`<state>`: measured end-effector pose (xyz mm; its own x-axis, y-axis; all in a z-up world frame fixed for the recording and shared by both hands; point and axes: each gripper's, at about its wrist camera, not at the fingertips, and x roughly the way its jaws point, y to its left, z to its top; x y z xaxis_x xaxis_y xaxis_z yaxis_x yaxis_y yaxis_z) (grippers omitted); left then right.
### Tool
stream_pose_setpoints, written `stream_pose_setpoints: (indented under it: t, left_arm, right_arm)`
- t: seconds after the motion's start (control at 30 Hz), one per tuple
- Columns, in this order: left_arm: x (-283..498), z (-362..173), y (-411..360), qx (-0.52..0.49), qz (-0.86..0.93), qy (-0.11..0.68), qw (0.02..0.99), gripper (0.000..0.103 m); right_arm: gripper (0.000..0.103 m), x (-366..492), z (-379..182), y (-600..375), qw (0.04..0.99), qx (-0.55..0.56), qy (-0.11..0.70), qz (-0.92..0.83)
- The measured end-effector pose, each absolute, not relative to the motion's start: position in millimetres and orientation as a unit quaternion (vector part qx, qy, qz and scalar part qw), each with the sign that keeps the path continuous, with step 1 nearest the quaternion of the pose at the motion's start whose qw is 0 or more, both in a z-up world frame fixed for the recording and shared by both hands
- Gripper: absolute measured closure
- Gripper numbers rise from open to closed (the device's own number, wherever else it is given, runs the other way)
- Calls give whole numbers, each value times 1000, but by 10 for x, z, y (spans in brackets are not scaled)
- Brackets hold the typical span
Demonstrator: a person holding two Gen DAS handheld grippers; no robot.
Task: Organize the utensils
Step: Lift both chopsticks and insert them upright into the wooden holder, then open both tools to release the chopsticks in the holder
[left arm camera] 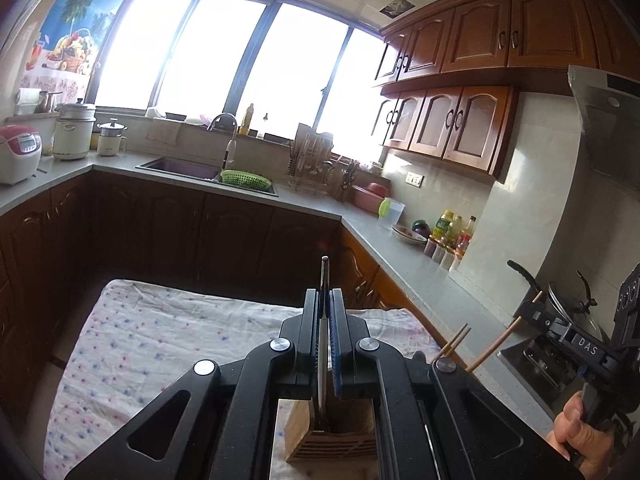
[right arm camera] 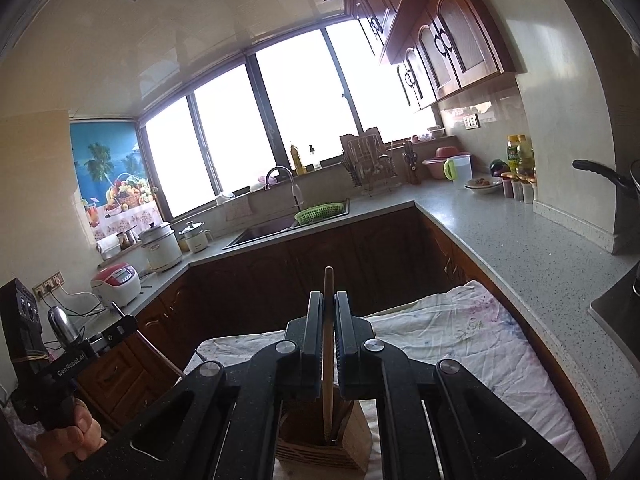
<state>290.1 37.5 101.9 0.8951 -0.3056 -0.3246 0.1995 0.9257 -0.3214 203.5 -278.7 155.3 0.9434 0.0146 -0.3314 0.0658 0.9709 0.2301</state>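
Observation:
My left gripper (left arm camera: 324, 300) is shut on a metal utensil (left arm camera: 323, 320) that stands upright, its lower end inside the wooden utensil holder (left arm camera: 332, 436) below the jaws. My right gripper (right arm camera: 328, 300) is shut on wooden chopsticks (right arm camera: 328, 344) that reach down into the same wooden holder (right arm camera: 324, 440). The holder stands on a cloth-covered table (left arm camera: 160, 340). In the left wrist view the right gripper (left arm camera: 532, 312) shows at the right with chopsticks (left arm camera: 496, 344) through it. In the right wrist view the left gripper (right arm camera: 120, 326) shows at the left holding a spoon (right arm camera: 62, 326).
A grey L-shaped counter (right arm camera: 520, 248) runs along the right with bottles (left arm camera: 452, 232), a jug (right arm camera: 458, 168) and bowls. A sink (left arm camera: 180, 168) with a green basket (left arm camera: 244, 179) and a dish rack (left arm camera: 308, 160) sit under the window. Rice cookers (left arm camera: 18, 152) stand at the left. A wok (left arm camera: 568, 308) sits on the stove at the right.

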Motion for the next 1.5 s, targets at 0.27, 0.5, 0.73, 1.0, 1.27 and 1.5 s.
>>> stream_pose_setpoints:
  t: [0.27, 0.5, 0.73, 1.0, 1.27, 1.5]
  left_arm:
    - [3229, 646, 230, -140, -135, 233, 953, 100]
    - [3384, 528, 200, -128, -132, 256, 949, 98]
    - [3398, 555, 205, -127, -131, 258, 949, 98]
    - [3354, 544, 229, -129, -129, 270, 945, 68]
    - [3003, 603, 343, -128, -118, 254, 951, 36]
    - [2540, 556, 462, -129, -105, 258, 952, 29]
  right_arm:
    - [98, 2218, 1177, -2834, 970, 128, 206, -18]
    - [97, 2278, 990, -2781, 967, 118, 226, -22]
    - [97, 2290, 1005, -2800, 965, 123, 230, -21]
    - [91, 2285, 981, -2834, 963, 135, 232, -16]
    - [41, 2094, 1072, -2906, 966, 163, 200, -14]
    - [22, 1754, 1058, -2974, 966, 186, 180, -15]
